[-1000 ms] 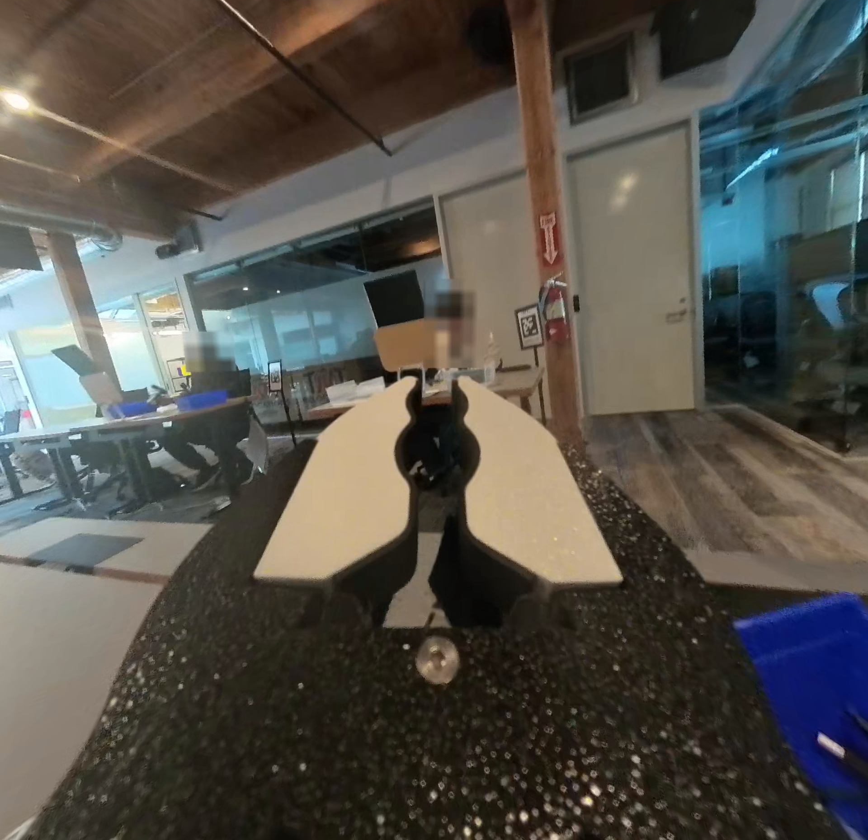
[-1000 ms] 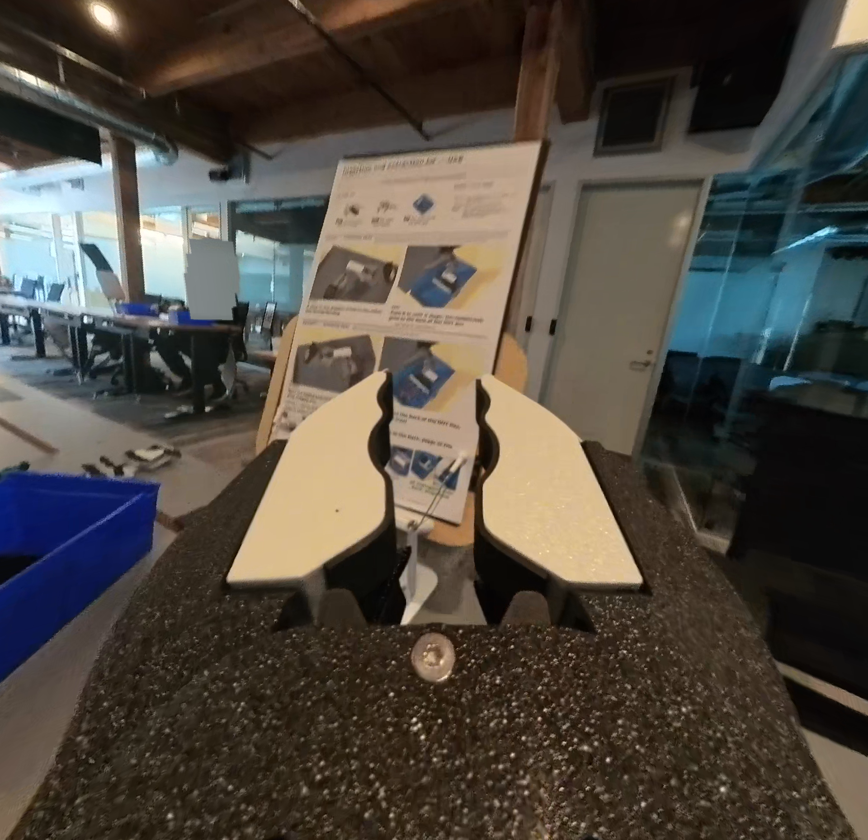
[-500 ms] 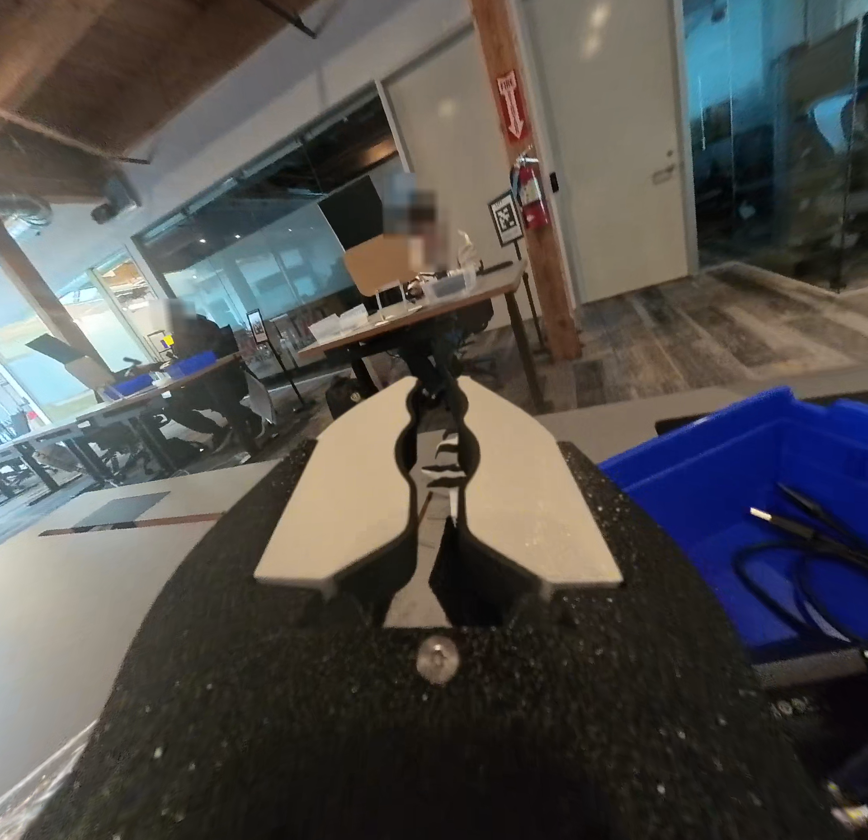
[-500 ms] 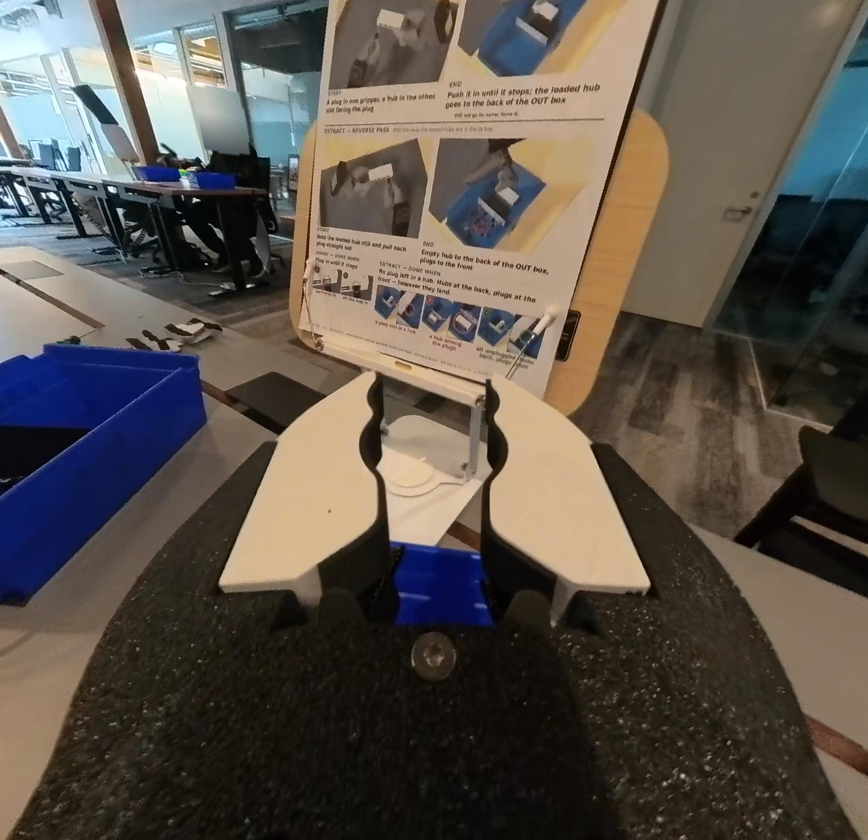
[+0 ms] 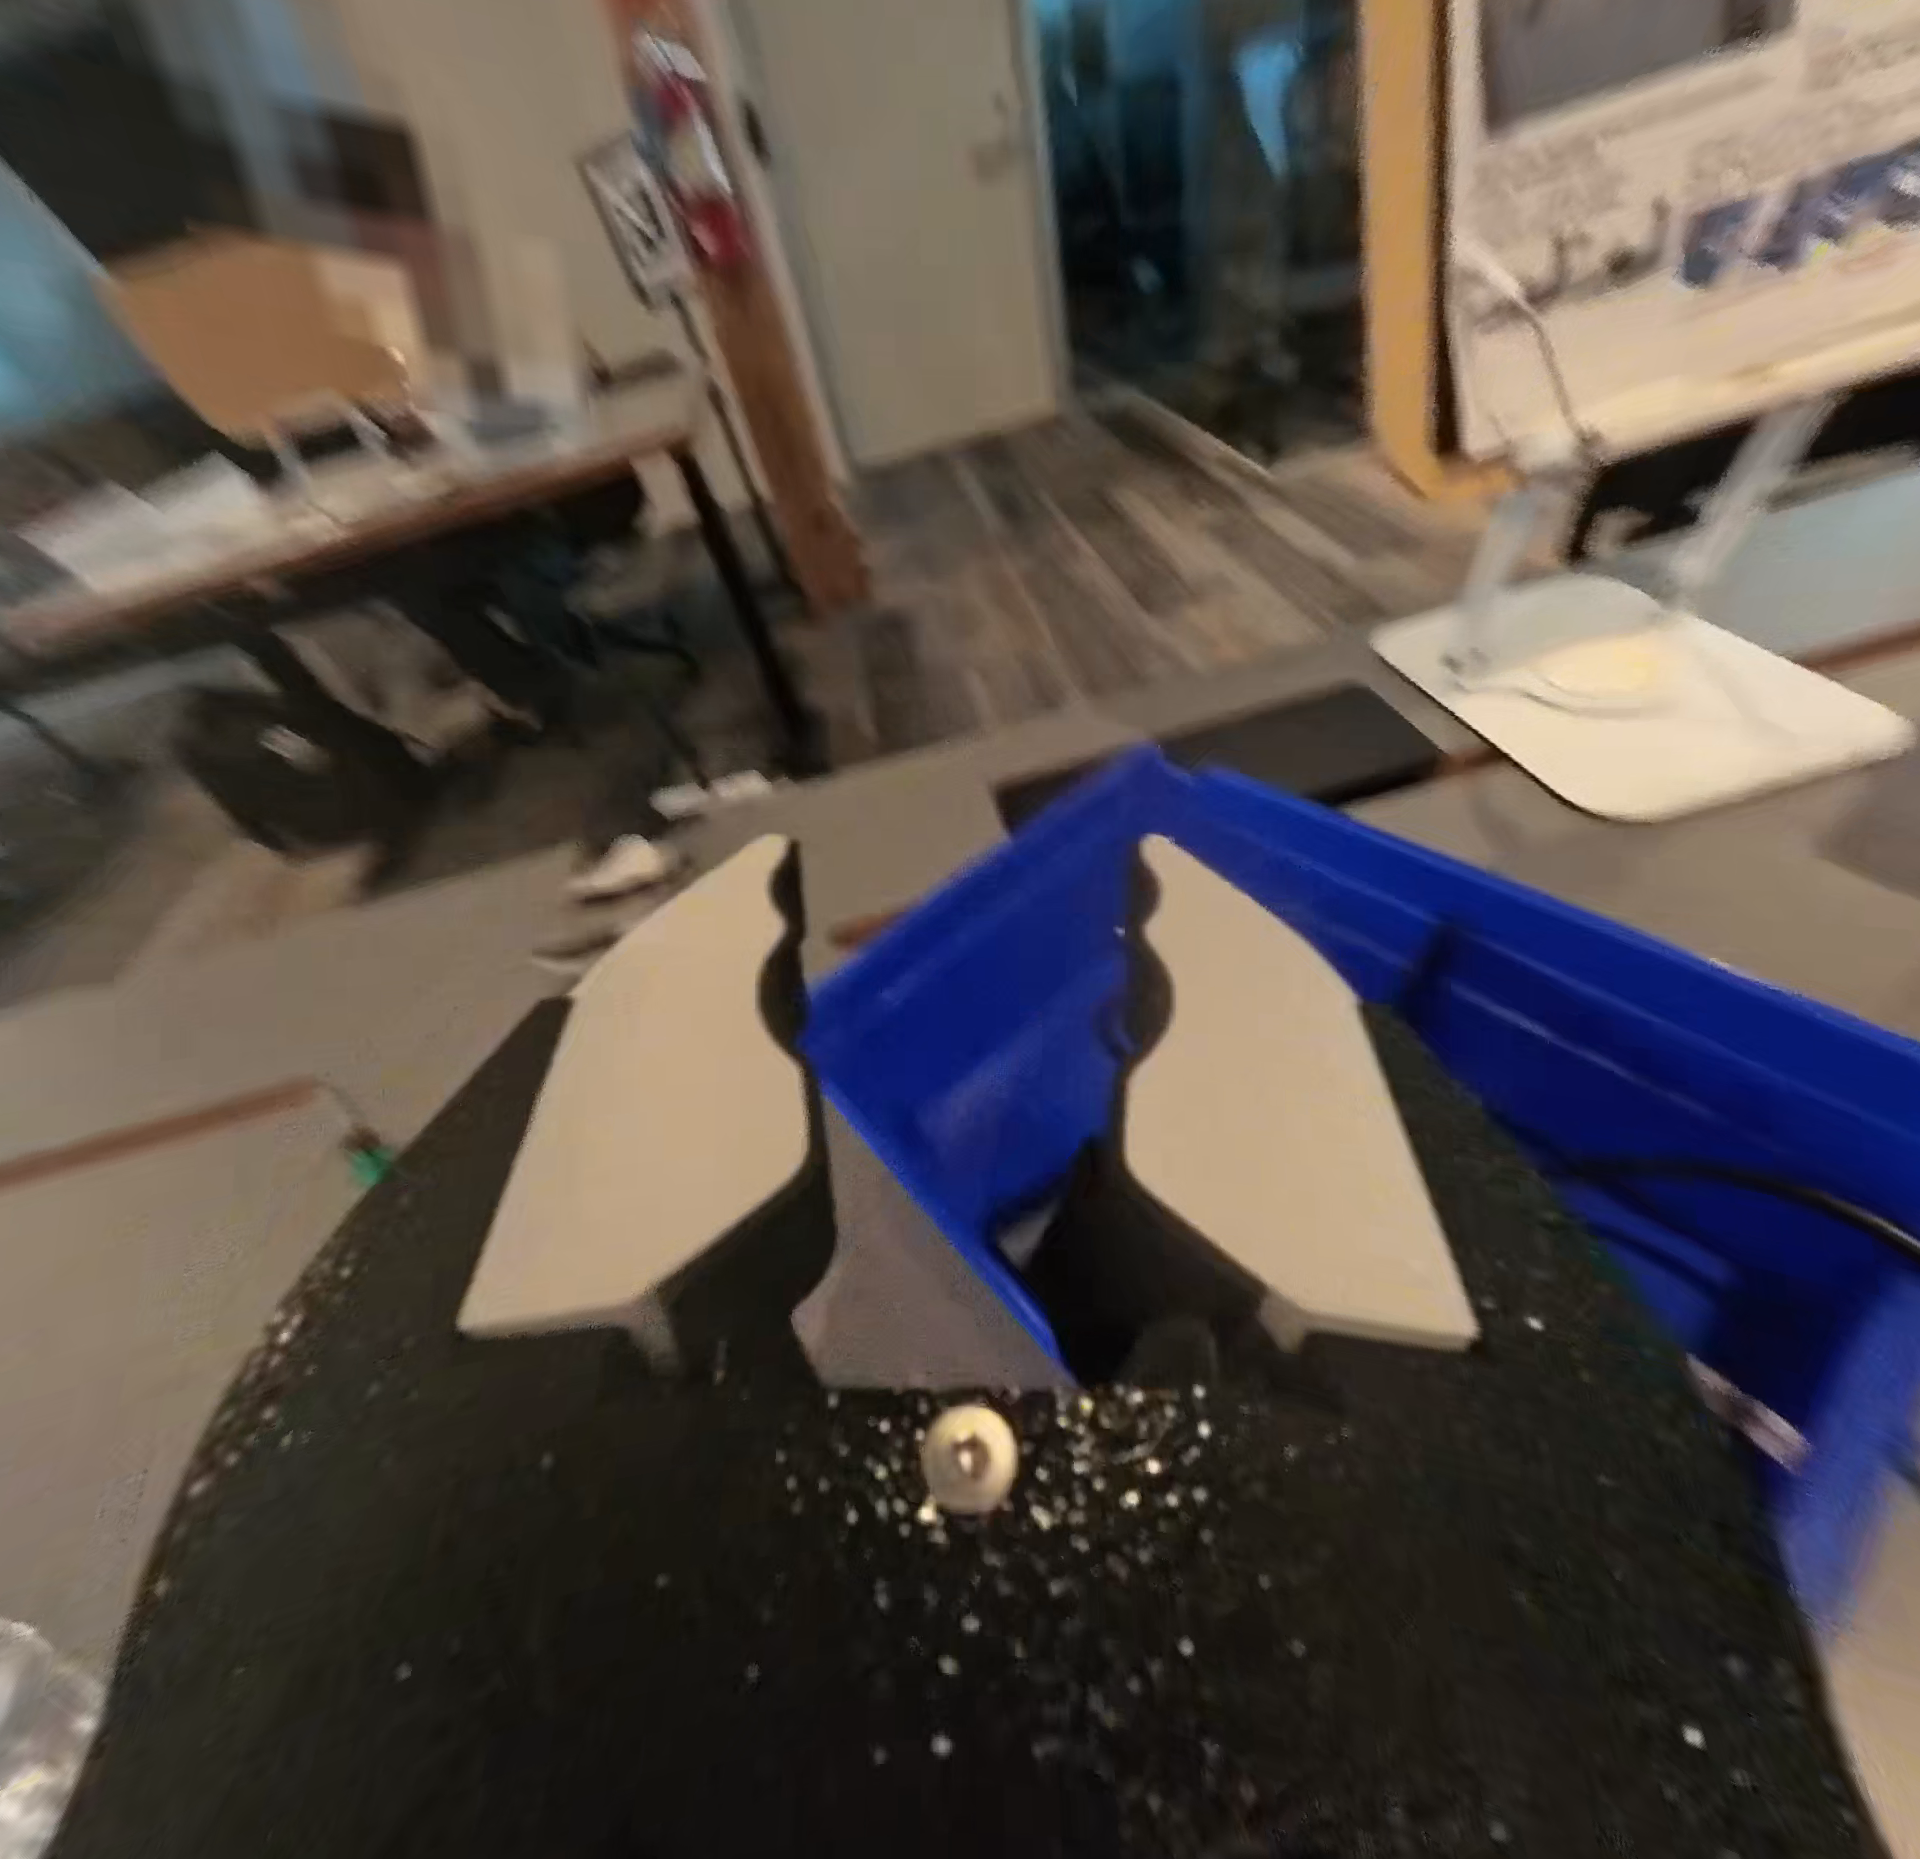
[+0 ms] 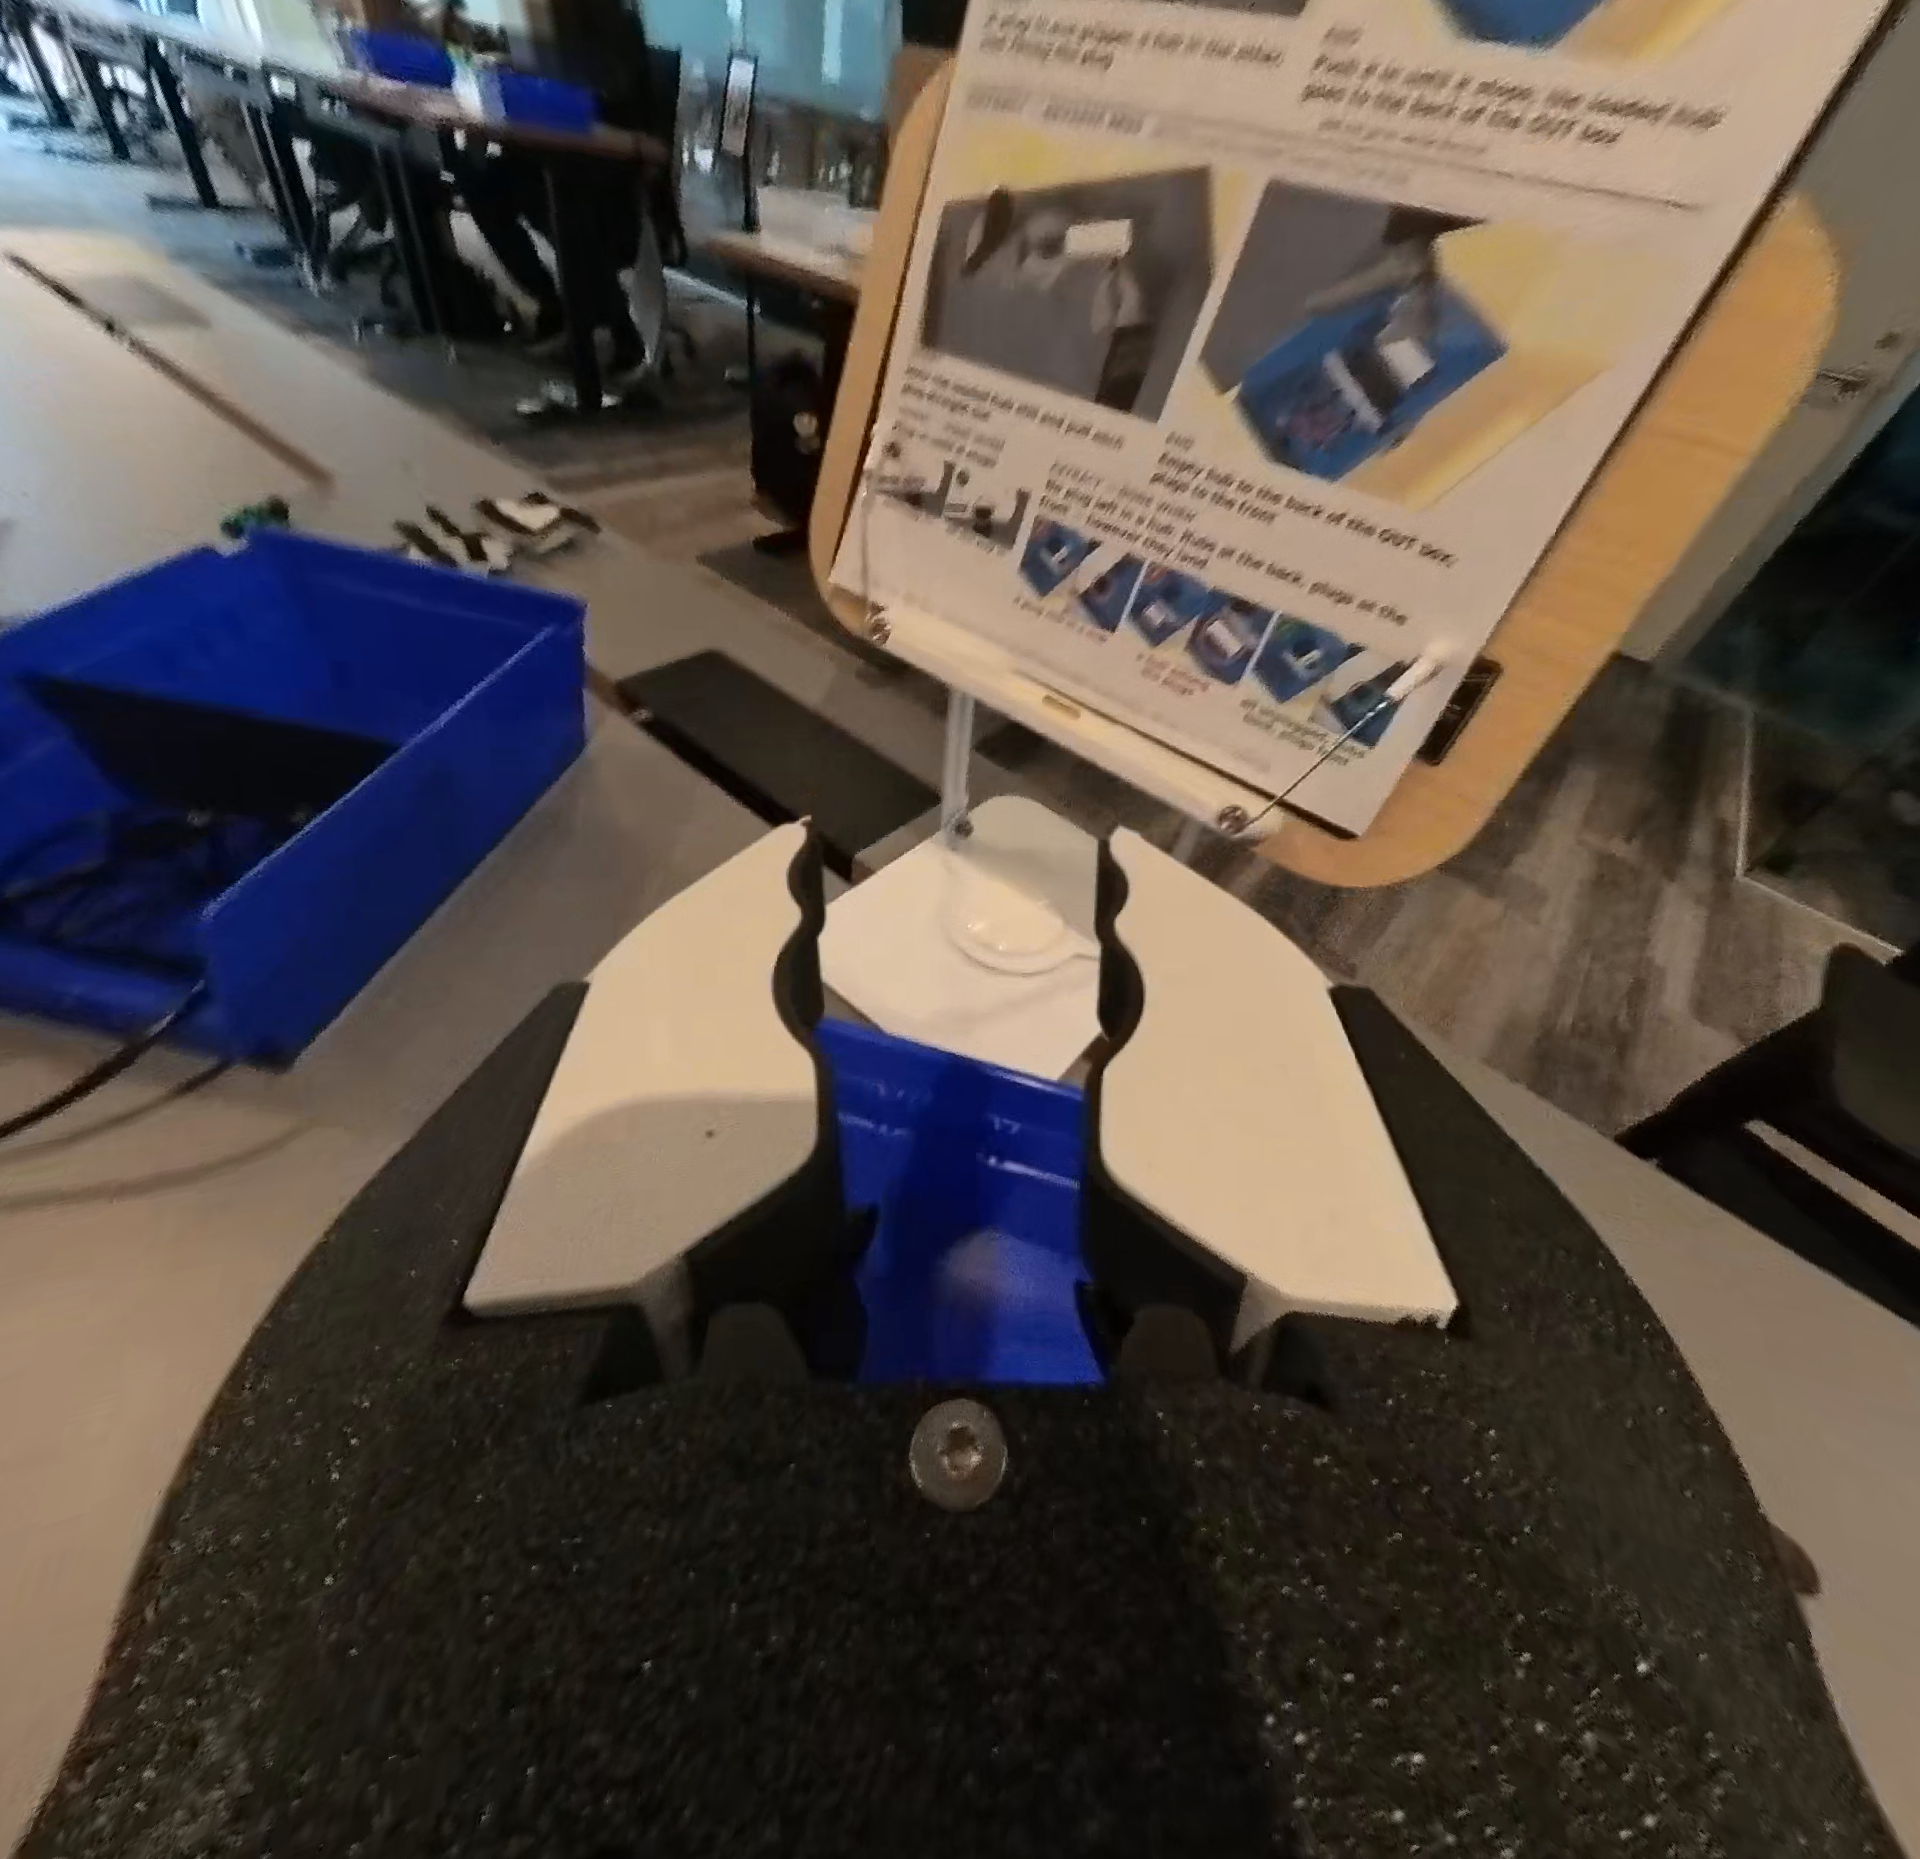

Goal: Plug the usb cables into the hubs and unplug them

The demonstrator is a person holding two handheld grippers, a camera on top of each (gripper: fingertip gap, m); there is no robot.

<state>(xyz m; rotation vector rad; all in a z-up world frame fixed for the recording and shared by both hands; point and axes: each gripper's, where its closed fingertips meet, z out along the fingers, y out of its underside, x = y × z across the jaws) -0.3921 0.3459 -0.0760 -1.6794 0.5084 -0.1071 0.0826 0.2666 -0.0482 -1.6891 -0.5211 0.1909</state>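
The left wrist view shows the left tongs (image 5: pixel 966 853) apart and empty above a blue bin (image 5: pixel 1455 1020) holding a black cable (image 5: pixel 1714 1186), probably to reach it, while the right tongs (image 6: pixel 956 853), also apart and empty, hang over another blue bin (image 6: pixel 966 1113) on the surface (image 6: pixel 156 1290); no hub is visible.

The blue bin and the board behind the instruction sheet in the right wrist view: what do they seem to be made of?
The blue bin looks like moulded plastic: one even colour, smooth walls, a slight sheen and a formed rim. The board behind the instruction sheet looks like light wood or plywood: pale tan with faint grain and rounded corners, though it could be a laminate.
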